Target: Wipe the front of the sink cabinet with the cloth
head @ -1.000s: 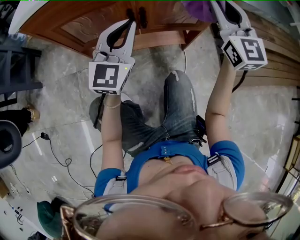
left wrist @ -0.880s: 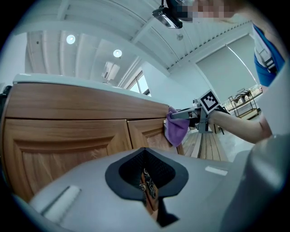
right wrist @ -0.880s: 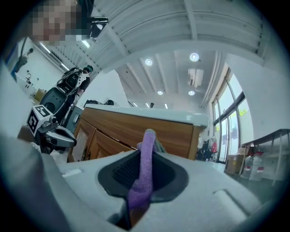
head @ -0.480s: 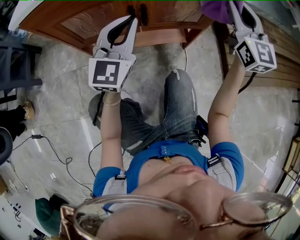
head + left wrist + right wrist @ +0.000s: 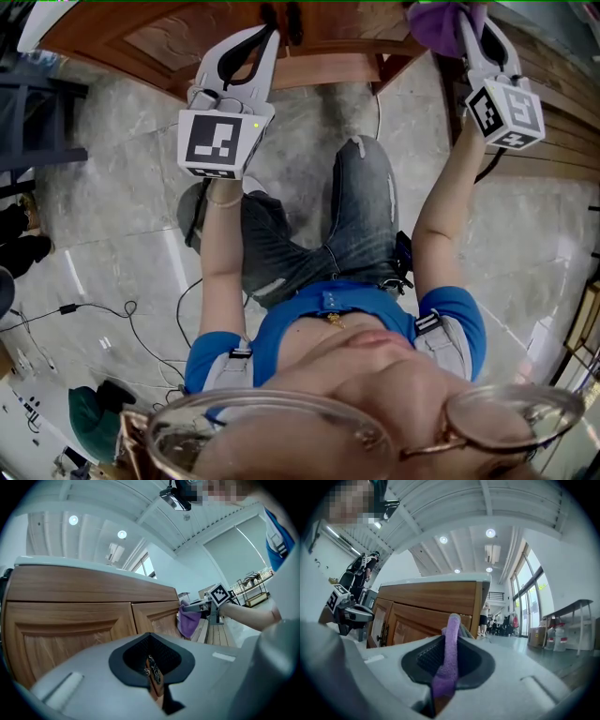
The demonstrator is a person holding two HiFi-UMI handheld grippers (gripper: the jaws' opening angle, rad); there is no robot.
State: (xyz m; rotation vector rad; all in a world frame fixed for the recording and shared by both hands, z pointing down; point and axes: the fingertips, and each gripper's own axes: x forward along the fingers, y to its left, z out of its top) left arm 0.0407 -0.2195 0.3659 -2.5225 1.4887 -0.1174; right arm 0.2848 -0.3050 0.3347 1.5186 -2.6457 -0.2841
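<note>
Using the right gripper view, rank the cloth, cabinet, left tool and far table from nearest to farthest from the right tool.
1. Cloth: clamped in the jaws, centre.
2. Cabinet: just behind the cloth, centre-left.
3. Left tool: far left, jaws closed on a door handle.
4. Table: far right, by the windows.

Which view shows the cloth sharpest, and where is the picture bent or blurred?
Left gripper view: cloth small but crisp by the cabinet. Right gripper view: cloth soft, too close in the right tongs; strong fisheye bend. Head view: cloth cut by the top edge.
</note>
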